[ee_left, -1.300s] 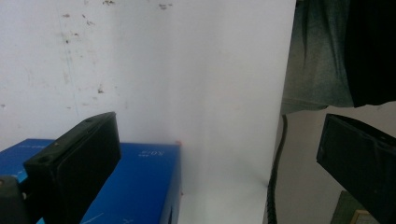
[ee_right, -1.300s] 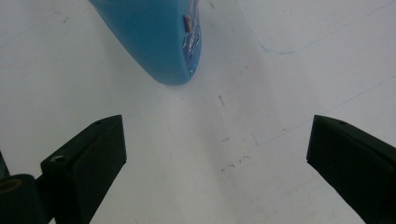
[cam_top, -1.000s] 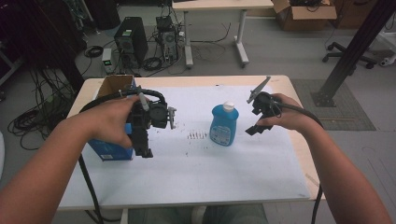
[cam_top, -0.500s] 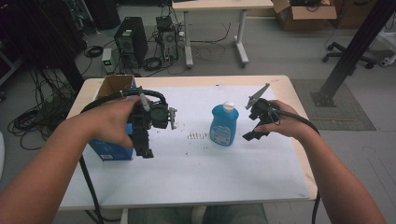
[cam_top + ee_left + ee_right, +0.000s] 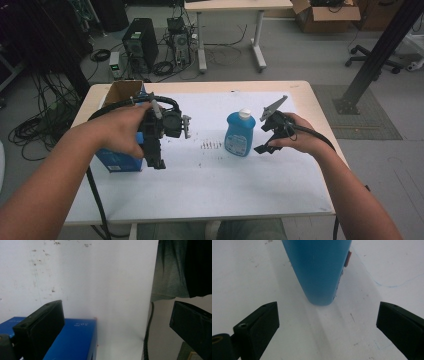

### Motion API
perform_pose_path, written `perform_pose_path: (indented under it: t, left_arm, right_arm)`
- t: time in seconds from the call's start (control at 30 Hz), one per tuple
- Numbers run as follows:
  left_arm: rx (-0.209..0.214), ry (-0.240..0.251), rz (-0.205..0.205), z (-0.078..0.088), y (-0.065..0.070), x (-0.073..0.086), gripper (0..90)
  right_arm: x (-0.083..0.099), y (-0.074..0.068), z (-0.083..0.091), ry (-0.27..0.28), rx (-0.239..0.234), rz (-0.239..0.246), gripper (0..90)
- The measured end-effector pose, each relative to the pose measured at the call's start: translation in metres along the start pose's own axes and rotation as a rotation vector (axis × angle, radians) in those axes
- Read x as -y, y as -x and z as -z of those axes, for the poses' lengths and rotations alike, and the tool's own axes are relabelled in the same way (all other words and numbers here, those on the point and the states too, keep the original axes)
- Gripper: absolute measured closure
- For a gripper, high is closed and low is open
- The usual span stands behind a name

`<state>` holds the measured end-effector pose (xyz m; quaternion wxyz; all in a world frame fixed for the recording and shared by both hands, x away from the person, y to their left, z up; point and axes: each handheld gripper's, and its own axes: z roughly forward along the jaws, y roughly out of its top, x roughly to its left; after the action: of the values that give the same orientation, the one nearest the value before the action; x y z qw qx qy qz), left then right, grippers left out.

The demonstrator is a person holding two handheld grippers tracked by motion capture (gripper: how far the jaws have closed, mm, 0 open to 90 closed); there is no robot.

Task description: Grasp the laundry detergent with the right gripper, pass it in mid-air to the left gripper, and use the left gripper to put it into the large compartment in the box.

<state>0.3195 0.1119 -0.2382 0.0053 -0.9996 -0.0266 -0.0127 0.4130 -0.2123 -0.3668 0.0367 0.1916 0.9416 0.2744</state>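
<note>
A blue dish-soap bottle (image 5: 239, 135) with a white cap stands upright near the middle of the white-covered table (image 5: 225, 185). My right gripper (image 5: 264, 145) is just to its right, low over the table and open. In the right gripper view the bottle's base (image 5: 319, 267) sits a little beyond the wide-apart jaws of this gripper (image 5: 327, 310), untouched. My left gripper (image 5: 156, 159) hovers over the left part of the table, pointing down and toward the near edge. It (image 5: 115, 312) is open and empty, with a blue box (image 5: 75, 340) under its left jaw.
The blue box (image 5: 117, 161) lies on the table's left side, with an open cardboard box (image 5: 122, 92) behind it at the far left corner. A black cable (image 5: 148, 330) hangs past the table's near edge. Small dark specks (image 5: 210, 146) dot the sheet left of the bottle.
My right gripper has come down and moved left, closer to the bottle. The left gripper has held its place over the blue box.
</note>
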Motion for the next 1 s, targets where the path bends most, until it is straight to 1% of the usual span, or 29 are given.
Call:
perform_pose_path:
  t: [0.17,0.27,0.33,0.4,0.5,0.6,0.7,0.73,0.87,0.93,0.97,1.0]
  left_arm:
    - [0.000,-0.001,0.001,0.000,0.001,0.000,0.2]
    - [-0.001,-0.002,0.003,0.000,0.001,-0.001,0.2]
    - [-0.001,-0.002,0.001,0.000,0.002,-0.001,0.2]
    - [-0.001,-0.005,0.001,0.001,0.002,-0.001,0.2]
    - [-0.002,-0.004,0.001,0.000,0.002,-0.002,0.2]
    - [-0.003,-0.003,0.000,0.001,0.002,-0.002,0.2]
    - [-0.003,-0.003,0.000,0.001,0.002,-0.002,0.2]
    - [-0.002,-0.004,0.001,0.001,0.002,-0.002,0.2]
    - [-0.003,-0.004,0.002,0.001,0.002,-0.002,0.2]
    - [-0.003,-0.004,0.002,0.001,0.002,-0.002,0.2]
    - [-0.004,-0.001,0.001,0.001,0.002,-0.003,0.2]
    - [-0.005,-0.001,-0.002,0.001,0.002,-0.003,0.2]
  right_arm:
    - [0.002,-0.001,-0.004,0.049,0.004,-0.009,4.0]
    - [0.003,-0.002,-0.006,0.075,0.011,-0.005,3.5]
    - [0.004,-0.003,-0.008,0.114,0.018,-0.005,3.3]
    - [0.004,-0.003,-0.009,0.136,0.022,-0.011,3.2]
    - [0.004,-0.003,-0.012,0.149,0.029,-0.014,3.1]
    - [0.006,-0.003,-0.016,0.187,0.028,-0.026,3.1]
    - [0.007,-0.004,-0.019,0.196,0.028,-0.030,3.1]
    - [0.008,-0.004,-0.021,0.208,0.031,-0.034,3.1]
    - [0.008,-0.005,-0.022,0.226,0.035,-0.033,3.1]
    - [0.007,-0.006,-0.023,0.242,0.044,-0.034,3.1]
    - [0.007,-0.007,-0.024,0.259,0.048,-0.034,3.1]
    - [0.007,-0.007,-0.024,0.259,0.048,-0.034,3.1]
